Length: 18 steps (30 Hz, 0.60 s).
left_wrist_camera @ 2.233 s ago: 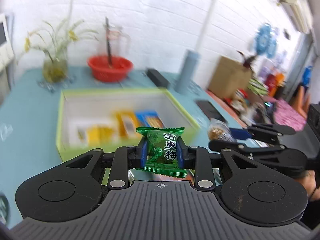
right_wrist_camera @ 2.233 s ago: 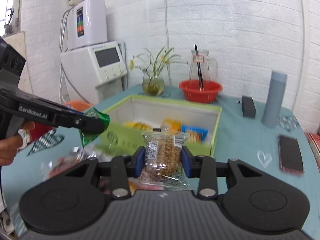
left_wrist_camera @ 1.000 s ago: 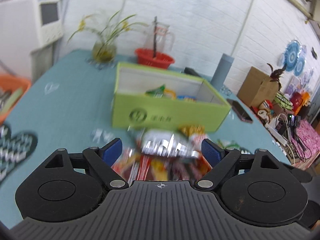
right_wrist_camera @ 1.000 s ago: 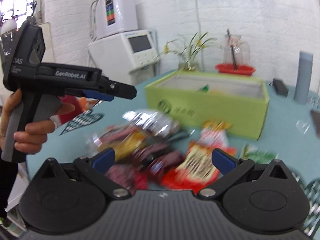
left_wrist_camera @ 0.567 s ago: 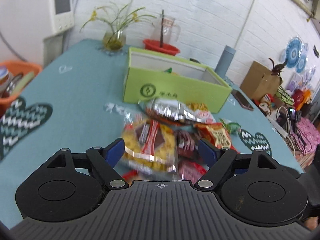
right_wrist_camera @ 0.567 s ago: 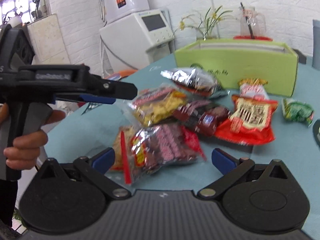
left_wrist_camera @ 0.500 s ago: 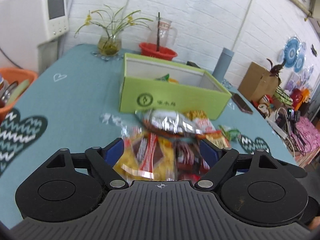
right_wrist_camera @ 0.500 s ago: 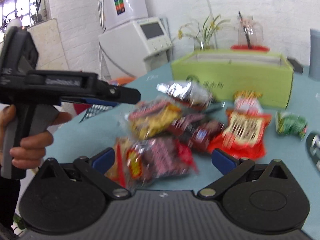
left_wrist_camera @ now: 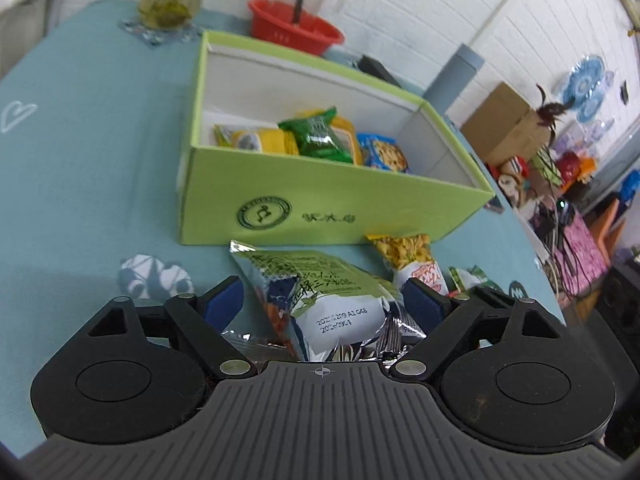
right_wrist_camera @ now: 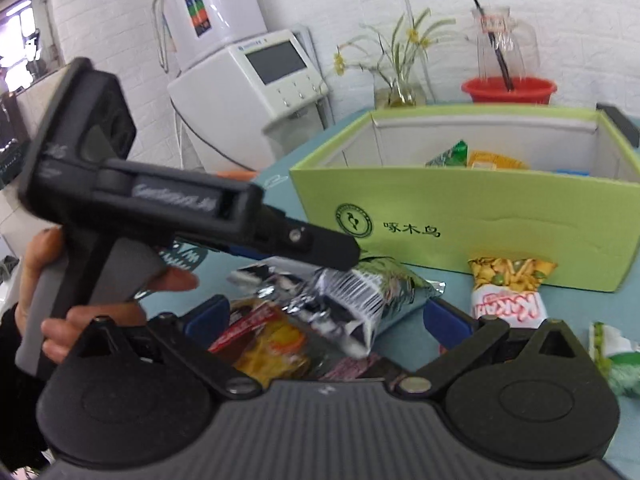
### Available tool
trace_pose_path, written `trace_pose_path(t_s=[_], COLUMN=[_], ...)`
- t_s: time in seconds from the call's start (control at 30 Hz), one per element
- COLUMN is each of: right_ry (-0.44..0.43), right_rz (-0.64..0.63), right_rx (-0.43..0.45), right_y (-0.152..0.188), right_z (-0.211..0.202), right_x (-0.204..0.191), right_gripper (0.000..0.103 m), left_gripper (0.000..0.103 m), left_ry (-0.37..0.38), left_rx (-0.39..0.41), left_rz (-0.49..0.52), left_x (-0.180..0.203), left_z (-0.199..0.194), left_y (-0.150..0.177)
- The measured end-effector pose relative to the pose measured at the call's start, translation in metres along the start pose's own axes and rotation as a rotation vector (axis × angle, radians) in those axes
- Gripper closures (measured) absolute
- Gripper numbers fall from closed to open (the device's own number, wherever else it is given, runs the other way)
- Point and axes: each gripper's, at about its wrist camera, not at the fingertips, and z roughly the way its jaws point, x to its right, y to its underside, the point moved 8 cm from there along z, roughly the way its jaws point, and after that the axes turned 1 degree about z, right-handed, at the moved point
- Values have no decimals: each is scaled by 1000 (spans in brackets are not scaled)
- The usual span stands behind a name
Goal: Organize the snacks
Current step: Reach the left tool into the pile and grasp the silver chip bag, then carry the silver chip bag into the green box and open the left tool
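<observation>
A silver-and-green snack bag [left_wrist_camera: 332,292] lies on the teal table in front of the lime-green box [left_wrist_camera: 320,200]. My left gripper [left_wrist_camera: 322,302] is open and straddles this bag, its pads apart from it. In the right wrist view the same bag [right_wrist_camera: 360,296] shows between the fingers of my open right gripper [right_wrist_camera: 328,318], with the left gripper [right_wrist_camera: 348,254] coming in from the left above it. A yellow-and-red packet [right_wrist_camera: 272,340] and a white-and-red packet [right_wrist_camera: 508,292] lie beside the bag. Inside the box sit a green packet [left_wrist_camera: 320,136], yellow packets and a blue one [left_wrist_camera: 384,154].
Behind the box [right_wrist_camera: 480,216] stand a red basket [left_wrist_camera: 296,28], a plant vase [left_wrist_camera: 168,0] and a grey bottle [left_wrist_camera: 456,76]. A white machine [right_wrist_camera: 248,80] is at the far left. A hand [right_wrist_camera: 52,280] holds the left gripper. A small green packet [right_wrist_camera: 612,356] lies at the right.
Both grippers held snacks over the box, then came back open. Since half a second ago both have moved forward and down to the pile, and the left jaws now straddle the silver bag.
</observation>
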Motion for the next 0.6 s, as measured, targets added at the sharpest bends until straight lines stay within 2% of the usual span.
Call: trace_pose_path(t_s=[0.07,0.1,0.2,0.3,0.43,0.5,0.6], right_ry=[-50,-51,-51,-55,-93,-110,-97], right_rz=[40,32,-5,-72,-147,-186,-262], right_rx=[-34,-30,9,49,108,137,176], right_y=[4,5,4,1,-12,-25,-57], right_z=[13,13,2,-17,-35,-38,-32], right_x=[6,6,-3,-25,-57,-68,-74], right_gripper=[9,17,32,33,32,31,25], left_gripper=[48,52,58,59,58,58,58], left_ry=[54,66,49,68,53,42,23], left_rx=[-36,-28,11,64,159,200,256], left_rz=[-21,-35,-43,-23,-3,-6,21], left_x=[-2,-3,-4,5,13,13,13], left_z=[9,8,-7,-37,-81,-94,-99], left_y=[5,6,7,11,8,-4,-41])
